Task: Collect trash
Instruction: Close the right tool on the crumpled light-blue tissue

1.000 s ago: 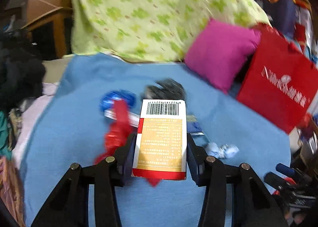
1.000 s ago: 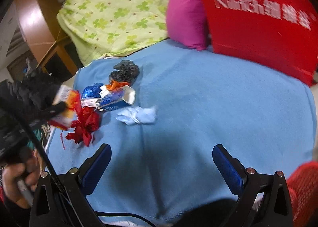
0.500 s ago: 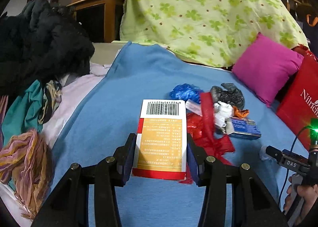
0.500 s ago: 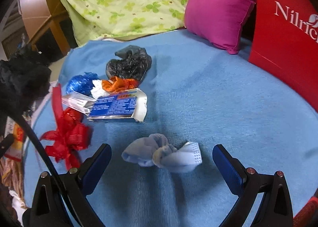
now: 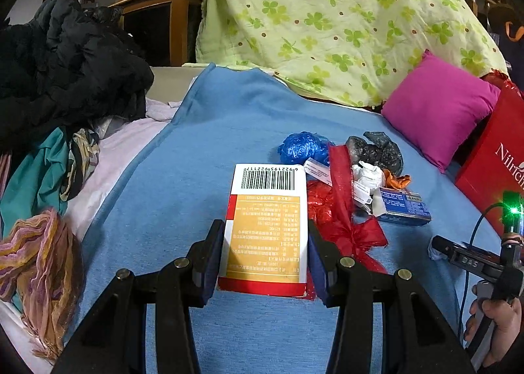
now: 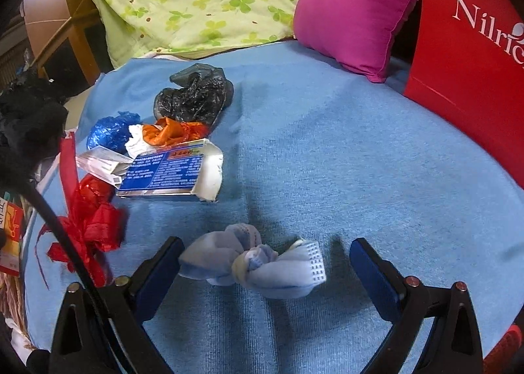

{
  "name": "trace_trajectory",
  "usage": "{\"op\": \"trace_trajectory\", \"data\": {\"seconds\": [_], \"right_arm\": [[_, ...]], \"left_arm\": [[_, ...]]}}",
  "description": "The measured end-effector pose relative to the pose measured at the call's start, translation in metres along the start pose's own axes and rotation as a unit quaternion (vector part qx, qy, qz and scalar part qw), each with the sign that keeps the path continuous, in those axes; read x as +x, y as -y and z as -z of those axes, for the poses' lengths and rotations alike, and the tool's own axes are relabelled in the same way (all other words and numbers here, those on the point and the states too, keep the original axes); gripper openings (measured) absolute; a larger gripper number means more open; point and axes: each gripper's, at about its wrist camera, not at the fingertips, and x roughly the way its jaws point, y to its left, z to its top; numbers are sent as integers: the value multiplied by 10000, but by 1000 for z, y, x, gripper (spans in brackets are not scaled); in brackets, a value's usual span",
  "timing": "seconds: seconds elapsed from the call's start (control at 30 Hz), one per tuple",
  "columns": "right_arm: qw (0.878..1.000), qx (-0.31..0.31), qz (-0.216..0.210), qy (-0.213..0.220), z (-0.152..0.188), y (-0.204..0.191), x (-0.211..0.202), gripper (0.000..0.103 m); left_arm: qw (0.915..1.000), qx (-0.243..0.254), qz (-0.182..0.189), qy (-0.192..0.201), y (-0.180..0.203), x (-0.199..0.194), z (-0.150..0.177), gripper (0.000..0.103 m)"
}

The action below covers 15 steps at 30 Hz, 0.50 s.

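My left gripper (image 5: pixel 264 252) is shut on a white, yellow and red carton (image 5: pixel 267 226) with a barcode, held above the blue blanket (image 5: pixel 183 197). My right gripper (image 6: pixel 262 262) is open, its fingers either side of a crumpled light-blue face mask (image 6: pixel 252 262) on the blanket. A trash pile lies beyond: a flattened blue box (image 6: pixel 167 174), red ribbon bow (image 6: pixel 88 223), orange wrapper (image 6: pixel 170 133), blue foil ball (image 6: pixel 109 133), black plastic bag (image 6: pixel 195 97) and white paper wad (image 5: pixel 366 175).
A red paper bag (image 6: pixel 468 56) stands at the right, a magenta pillow (image 6: pixel 353 3) beside it. A green clover quilt (image 5: pixel 327 16) is heaped at the back. Dark and coloured clothes (image 5: pixel 49 105) lie off the blanket's left edge.
My right gripper has moved forward and down so the face mask now lies between its open fingers. My left gripper, still holding the carton, has swung left, then held still.
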Motion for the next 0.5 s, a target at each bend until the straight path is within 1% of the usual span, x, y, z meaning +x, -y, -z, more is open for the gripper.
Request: {"op": "trace_trajectory", "data": {"seconds": [0.03, 0.1, 0.23, 0.33, 0.5], "right_arm": [[9999, -14, -84, -93, 0, -1, 2, 56], [9999, -67, -71, -76, 1, -3, -1, 54], [9998, -75, -160, -10, 3, -3, -12, 45], [9997, -23, -252, 10, 3, -1, -20, 41], [9993, 63, -344, 150, 3, 4, -36, 40]], "left_arm": [[10000, -22, 23, -10, 0, 0, 0, 49], [10000, -48, 58, -20, 2, -1, -1, 49], [9999, 51, 115, -5, 12, -10, -1, 49], [9999, 77, 120, 98, 16, -21, -4, 49], [9996, 134, 141, 198, 23, -37, -8, 49]]}}
